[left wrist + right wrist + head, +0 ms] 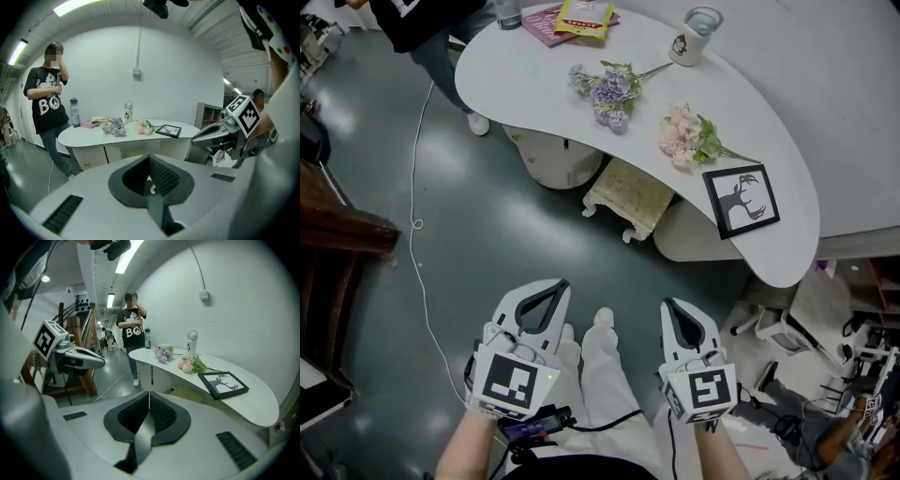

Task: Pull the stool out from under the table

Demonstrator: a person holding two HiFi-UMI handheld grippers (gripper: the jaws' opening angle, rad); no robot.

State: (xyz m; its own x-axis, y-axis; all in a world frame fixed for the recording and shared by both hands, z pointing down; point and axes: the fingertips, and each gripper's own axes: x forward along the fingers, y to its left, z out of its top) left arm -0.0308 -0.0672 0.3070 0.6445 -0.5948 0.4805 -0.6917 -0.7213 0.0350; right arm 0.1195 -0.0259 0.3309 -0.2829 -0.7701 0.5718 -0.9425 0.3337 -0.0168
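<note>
Head view — stool tucked under table

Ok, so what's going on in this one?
A person stands a little back from the curved white table with a gripper in each hand. The left gripper and the right gripper are both shut, empty and touching nothing. The cream stool sits partly tucked under the table's edge, not yet pulled out. Another person stands at the table's far end.
</note>
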